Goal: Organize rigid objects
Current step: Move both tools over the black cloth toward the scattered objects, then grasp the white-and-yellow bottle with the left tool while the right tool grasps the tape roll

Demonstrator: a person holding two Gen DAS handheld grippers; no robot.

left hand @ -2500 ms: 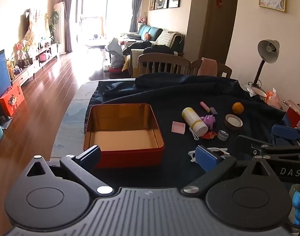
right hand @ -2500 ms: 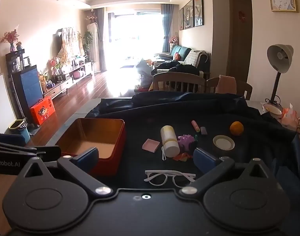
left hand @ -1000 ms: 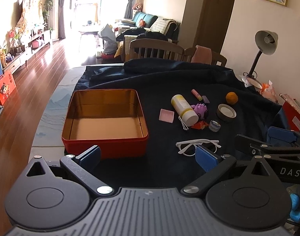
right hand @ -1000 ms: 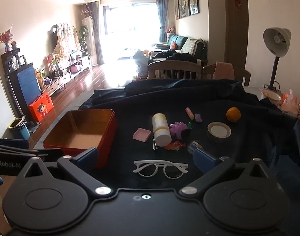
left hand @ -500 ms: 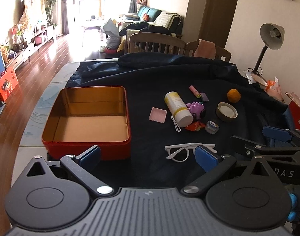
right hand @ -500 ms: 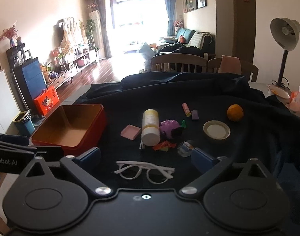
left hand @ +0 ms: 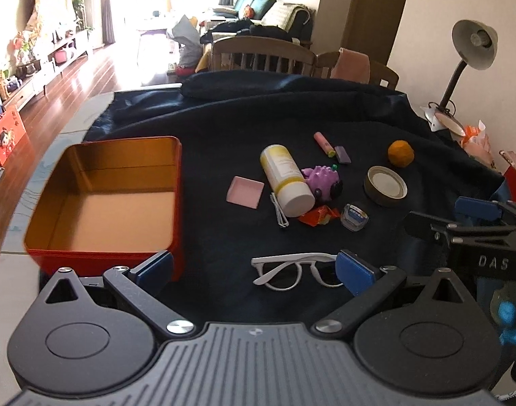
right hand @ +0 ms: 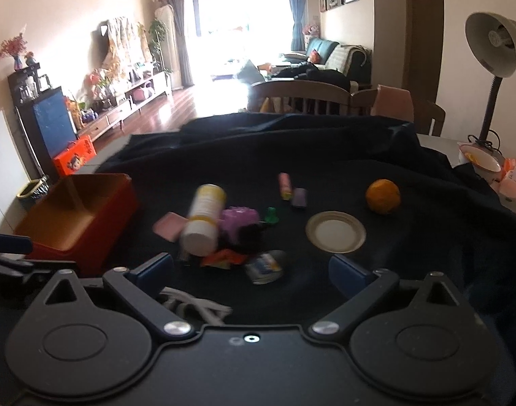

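Left gripper (left hand: pixel 254 269): jaws spread wide, nothing between them, hovering over the near edge of the worktop, which is draped in a dark navy cloth (left hand: pixel 224 128). Right gripper (right hand: pixel 251 267): jaws likewise spread, empty (this view is motion-blurred).

Left wrist view: open red rectangular tin with gold interior (left hand: pixel 102 199) at 10 o'clock, nothing inside it. White-framed glasses (left hand: pixel 291 267) lie at 12 o'clock, just beyond the jaws; the right blue pad overlaps one lens. Farther out at 12–1 o'clock sits a cluster: white-and-yellow cylindrical bottle (left hand: pixel 286 179) lying on its side, purple spiky toy (left hand: pixel 320 182) touching it, pink square pad (left hand: pixel 245 191) beside it, red-orange crumpled wrapper (left hand: pixel 318 216) at the bottle's cap end, small clear round container (left hand: pixel 355 216). Roll of tape (left hand: pixel 385 186) and orange round fruit (left hand: pixel 400 154) at 1 o'clock, near each other but apart.
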